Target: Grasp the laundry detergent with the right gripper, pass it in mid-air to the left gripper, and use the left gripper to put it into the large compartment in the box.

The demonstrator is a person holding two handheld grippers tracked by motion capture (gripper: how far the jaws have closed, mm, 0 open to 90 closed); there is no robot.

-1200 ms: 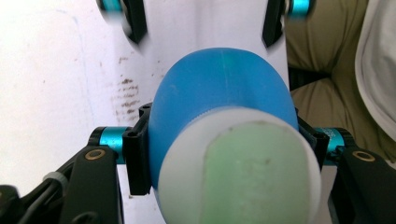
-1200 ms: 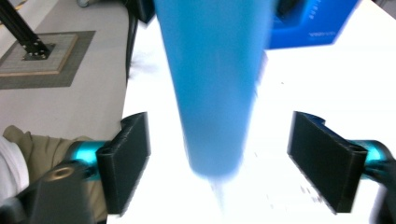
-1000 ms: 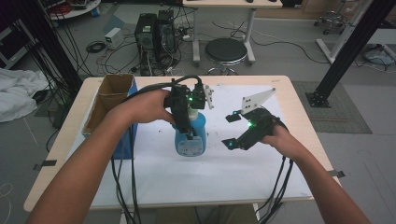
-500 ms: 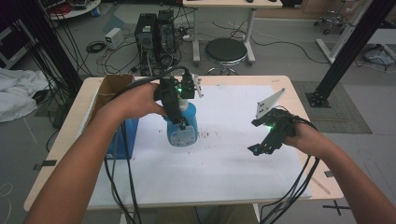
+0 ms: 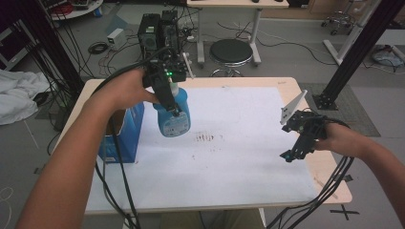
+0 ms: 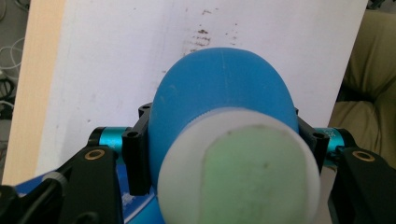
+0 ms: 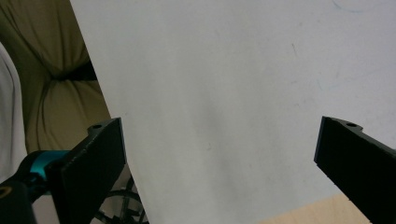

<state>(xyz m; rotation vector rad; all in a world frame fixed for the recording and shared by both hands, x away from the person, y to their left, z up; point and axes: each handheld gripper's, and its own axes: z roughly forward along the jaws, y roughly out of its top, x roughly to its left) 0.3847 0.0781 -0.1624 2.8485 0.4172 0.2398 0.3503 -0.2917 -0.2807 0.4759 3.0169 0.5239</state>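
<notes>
A blue plastic bottle (image 5: 174, 119) with a white cap (image 6: 238, 172) hangs tilted above the left part of the table. My left gripper (image 5: 173, 109) is shut on it, its jaws clamped on the bottle's upper body (image 6: 224, 88) just under the cap. My right gripper (image 5: 292, 153) hovers low over the right edge of the white sheet (image 5: 239, 162). Its jaws have just been opening and now stand open (image 7: 219, 154), with nothing between them but bare sheet below.
An open blue box (image 5: 122, 138) stands at the table's left edge, close beside the bottle. Dark smudges (image 5: 206, 138) mark the middle of the sheet. Behind the table are a black stool (image 5: 231, 51) and computer towers (image 5: 157, 31). Cables trail off the near edge.
My left gripper has carried the bottle up and toward the back left. My right gripper has moved away to the right, toward the table's right edge.
</notes>
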